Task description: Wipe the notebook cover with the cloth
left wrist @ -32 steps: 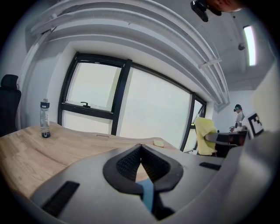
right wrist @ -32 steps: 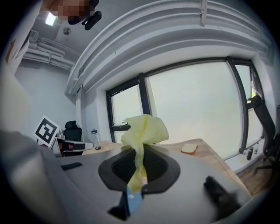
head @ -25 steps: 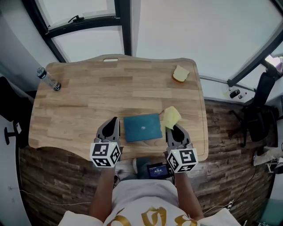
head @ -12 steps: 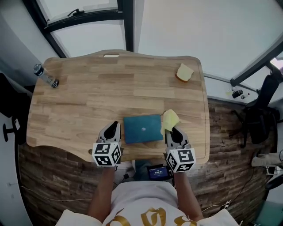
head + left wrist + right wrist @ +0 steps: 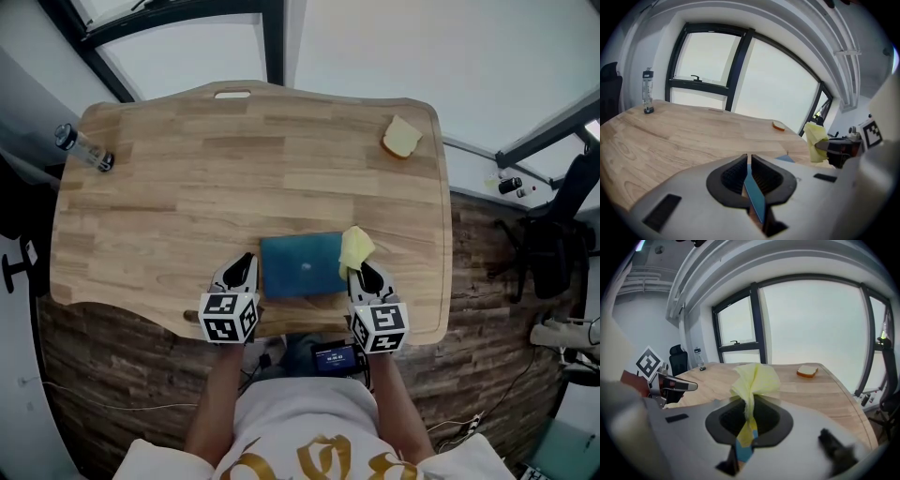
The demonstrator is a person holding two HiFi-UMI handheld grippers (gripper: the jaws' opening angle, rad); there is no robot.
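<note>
Your right gripper (image 5: pixel 364 270) has its jaws clamped on the yellow cloth (image 5: pixel 355 248), which bunches up above them and hangs over the right edge of the teal notebook (image 5: pixel 300 265). Your left gripper (image 5: pixel 244 261) sits just beside the notebook's left edge, jaws pressed together. The notebook lies flat near the front edge of the wooden table (image 5: pixel 234 169).

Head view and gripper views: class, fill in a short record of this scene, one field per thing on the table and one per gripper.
table: wooden, beside windows
notebook: teal, closed, flat near the front edge
cloth: yellow, bunched, at notebook's right edge
left gripper: shut, empty, just left of notebook
right gripper: shut on cloth
bottle: upright, far left corner
slice: bread-like, far right corner
</note>
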